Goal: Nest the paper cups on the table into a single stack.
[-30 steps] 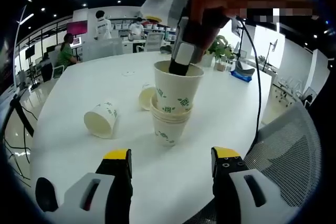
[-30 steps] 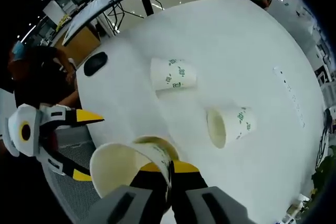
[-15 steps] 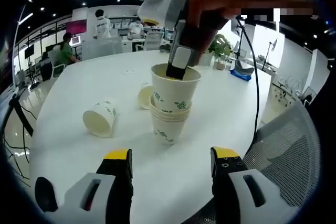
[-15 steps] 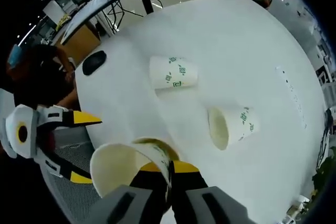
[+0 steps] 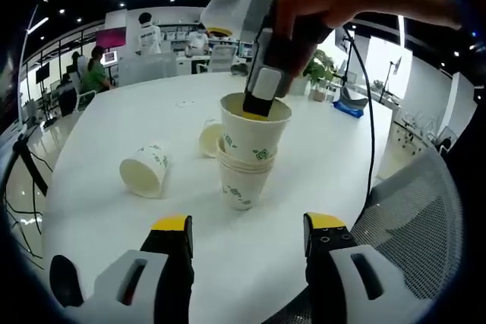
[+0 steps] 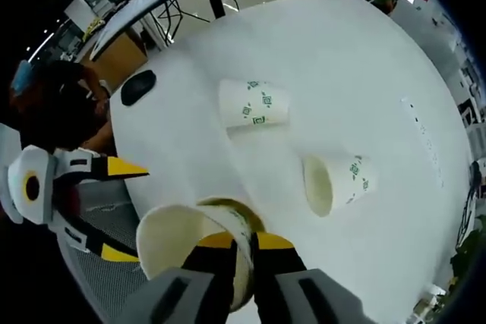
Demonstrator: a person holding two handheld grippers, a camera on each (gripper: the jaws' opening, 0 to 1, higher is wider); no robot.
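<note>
The right tool (image 6: pixel 241 252) grips the rim of the top cup (image 5: pixel 254 128), held upright directly over the stack (image 5: pixel 244 180) at bench (image 5: pixel 114 127) centre; the left tool (image 5: pixel 244 234), open, waits at six o'clock.

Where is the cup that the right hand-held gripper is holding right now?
In the left gripper view, the held cup sits at the centre of the white table, pinched at its rim by the right hand-held gripper and partly nested in the upright cup below.
</note>
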